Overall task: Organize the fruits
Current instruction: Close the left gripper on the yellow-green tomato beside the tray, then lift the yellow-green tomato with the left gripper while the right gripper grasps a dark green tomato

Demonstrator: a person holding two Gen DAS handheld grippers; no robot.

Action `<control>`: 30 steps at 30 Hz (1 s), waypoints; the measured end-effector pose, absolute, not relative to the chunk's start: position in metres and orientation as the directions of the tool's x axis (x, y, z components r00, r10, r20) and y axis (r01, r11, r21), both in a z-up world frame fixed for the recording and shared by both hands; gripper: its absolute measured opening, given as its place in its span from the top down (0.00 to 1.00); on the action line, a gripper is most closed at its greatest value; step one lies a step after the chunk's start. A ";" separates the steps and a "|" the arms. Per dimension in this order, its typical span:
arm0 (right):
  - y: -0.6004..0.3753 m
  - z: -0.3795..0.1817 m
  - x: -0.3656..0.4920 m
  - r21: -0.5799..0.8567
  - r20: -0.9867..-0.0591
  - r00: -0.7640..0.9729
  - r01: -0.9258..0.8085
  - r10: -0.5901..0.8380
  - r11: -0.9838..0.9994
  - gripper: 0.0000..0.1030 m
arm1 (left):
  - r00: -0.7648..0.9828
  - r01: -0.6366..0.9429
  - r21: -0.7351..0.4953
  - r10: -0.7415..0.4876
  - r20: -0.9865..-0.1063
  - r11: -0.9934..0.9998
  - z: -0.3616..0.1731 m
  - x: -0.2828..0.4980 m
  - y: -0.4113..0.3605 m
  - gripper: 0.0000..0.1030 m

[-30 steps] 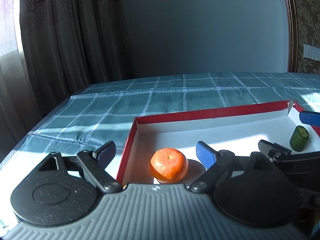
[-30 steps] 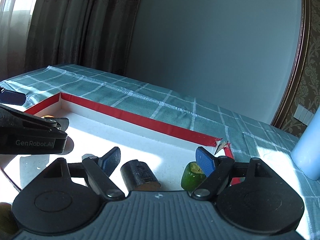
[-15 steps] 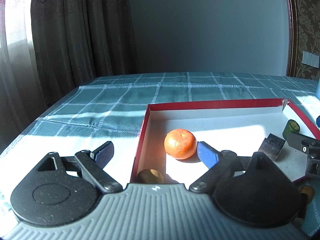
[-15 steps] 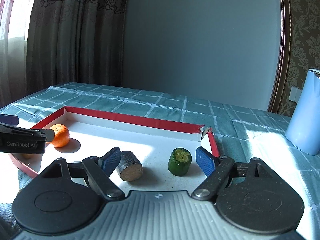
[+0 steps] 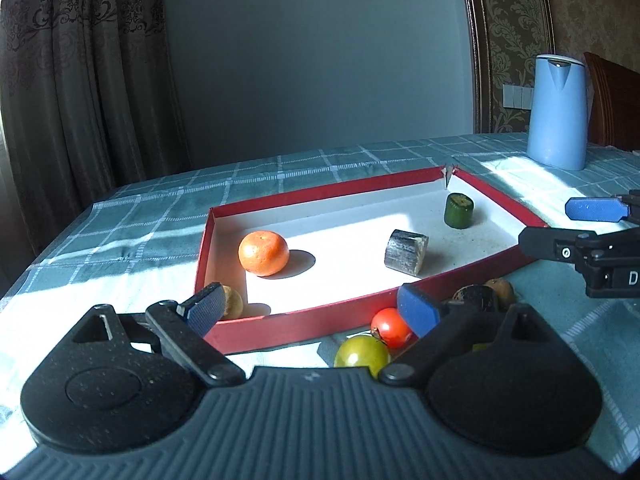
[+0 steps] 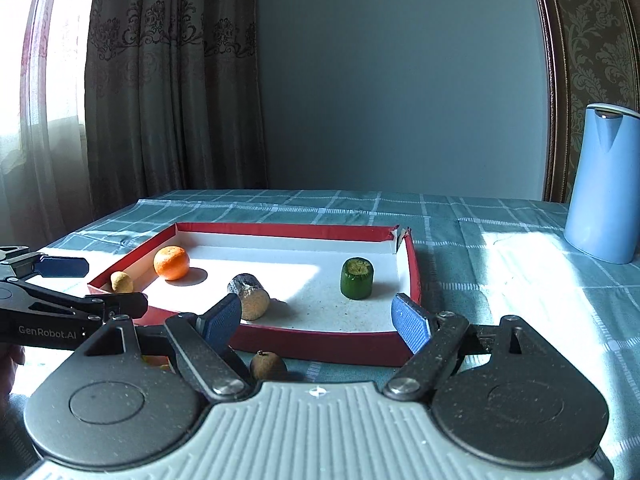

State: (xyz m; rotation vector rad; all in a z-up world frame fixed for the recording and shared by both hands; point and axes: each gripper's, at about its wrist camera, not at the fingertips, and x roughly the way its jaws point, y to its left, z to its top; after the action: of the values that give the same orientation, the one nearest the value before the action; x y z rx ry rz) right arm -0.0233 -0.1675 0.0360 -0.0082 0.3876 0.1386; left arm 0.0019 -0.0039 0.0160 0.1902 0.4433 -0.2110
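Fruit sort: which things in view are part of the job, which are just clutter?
Job: red tray; orange; green piece; brown log piece; red tomato; green tomato; small brown fruit.

Clutter: blue jug; checked tablecloth; curtains.

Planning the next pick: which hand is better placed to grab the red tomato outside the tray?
Left. The tomato lies just before its opening, empty tongs, by the tray; the right view doesn't show it.

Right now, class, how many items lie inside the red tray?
4: orange left, small brown fruit near-left corner, grey-brown cylinder centre, green cylinder far-right corner. None looks hidden.
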 end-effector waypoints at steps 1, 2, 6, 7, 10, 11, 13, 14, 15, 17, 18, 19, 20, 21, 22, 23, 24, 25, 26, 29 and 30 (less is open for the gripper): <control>-0.167 0.034 -0.026 0.009 -0.379 0.916 -0.137 0.130 0.991 0.20 | 0.881 0.246 0.164 -0.150 -0.449 0.955 0.013 0.002 -0.009 0.10; -0.167 0.033 -0.029 0.002 -0.382 0.915 -0.142 0.132 0.990 0.20 | 0.879 0.250 0.187 -0.141 -0.456 0.950 0.010 0.002 -0.013 0.10; -0.164 0.030 -0.034 -0.022 -0.385 0.913 -0.154 0.134 0.988 0.20 | 0.866 0.249 0.214 -0.118 -0.485 0.945 0.004 0.004 -0.016 0.10; -0.165 0.030 -0.034 -0.019 -0.385 0.913 -0.156 0.136 0.988 0.20 | 0.863 0.245 0.215 -0.111 -0.493 0.946 0.003 0.005 -0.015 0.10; -0.166 0.029 -0.036 -0.008 -0.389 0.910 -0.162 0.146 0.987 0.20 | 0.844 0.231 0.200 -0.094 -0.529 0.952 -0.001 0.012 -0.010 0.07; -0.166 0.028 -0.037 -0.003 -0.391 0.908 -0.164 0.150 0.986 0.20 | 0.838 0.240 0.189 -0.105 -0.536 0.952 -0.001 0.012 -0.008 0.08; -0.167 0.028 -0.041 0.008 -0.390 0.907 -0.171 0.160 0.985 0.20 | 0.818 0.278 0.198 -0.124 -0.562 0.940 -0.004 0.013 -0.011 0.09; -0.167 0.028 -0.043 0.013 -0.390 0.905 -0.178 0.169 0.984 0.20 | 0.811 0.289 0.218 -0.118 -0.573 0.932 -0.007 0.013 -0.014 0.10; -0.167 0.028 -0.046 0.017 -0.388 0.904 -0.188 0.179 0.982 0.20 | 0.822 0.291 0.246 -0.111 -0.559 0.925 -0.008 0.010 -0.018 0.11; -0.167 0.028 -0.053 0.022 -0.381 0.902 -0.209 0.201 0.978 0.20 | 0.827 0.296 0.246 -0.119 -0.550 0.923 -0.007 0.008 -0.018 0.25; -0.167 0.028 -0.056 0.022 -0.375 0.903 -0.218 0.211 0.976 0.20 | 0.818 0.302 0.231 -0.128 -0.560 0.925 -0.008 0.010 -0.017 0.26; -0.167 0.028 -0.059 0.020 -0.373 0.903 -0.224 0.215 0.974 0.20 | 0.811 0.313 0.214 -0.143 -0.567 0.925 -0.007 0.011 -0.015 0.31; -0.165 0.028 -0.061 0.014 -0.374 0.902 -0.229 0.217 0.973 0.20 | 0.803 0.330 0.199 -0.164 -0.573 0.923 -0.006 0.010 -0.015 0.41; -0.164 0.028 -0.063 0.009 -0.376 0.899 -0.237 0.223 0.971 0.20 | 0.797 0.348 0.192 -0.182 -0.577 0.917 -0.006 0.008 -0.015 0.47; -0.163 0.028 -0.063 0.007 -0.380 0.896 -0.245 0.229 0.969 0.20 | 0.794 0.362 0.195 -0.192 -0.577 0.912 -0.006 0.007 -0.016 0.56; -0.161 0.027 -0.065 0.004 -0.388 0.890 -0.257 0.239 0.966 0.20 | 0.796 0.369 0.204 -0.195 -0.572 0.906 -0.006 0.004 -0.017 0.62; -0.159 0.027 -0.065 0.000 -0.399 0.883 -0.270 0.248 0.963 0.20 | 0.799 0.372 0.212 -0.195 -0.569 0.904 -0.006 0.003 -0.017 0.65; -0.157 0.026 -0.065 -0.002 -0.410 0.875 -0.283 0.257 0.959 0.20 | 0.801 0.371 0.218 -0.193 -0.567 0.903 -0.006 0.002 -0.017 0.69; -0.155 0.026 -0.065 -0.002 -0.419 0.868 -0.293 0.265 0.956 0.20 | 0.803 0.368 0.217 -0.191 -0.564 0.904 -0.006 0.001 -0.016 0.69; -0.147 0.024 -0.066 -0.004 -0.447 0.845 -0.330 0.294 0.944 0.20 | 0.816 0.348 0.180 -0.202 -0.542 0.920 -0.001 -0.001 -0.005 0.68; -0.144 0.023 -0.065 0.000 -0.459 0.837 -0.336 0.298 0.942 0.21 | 0.820 0.337 0.163 -0.203 -0.535 0.927 0.001 -0.001 0.000 0.68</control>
State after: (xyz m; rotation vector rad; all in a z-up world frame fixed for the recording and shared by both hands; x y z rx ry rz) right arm -0.0654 -0.1443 0.0228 -0.0813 0.4718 0.3358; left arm -0.0012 0.0000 0.0013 0.2568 0.5374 -0.2908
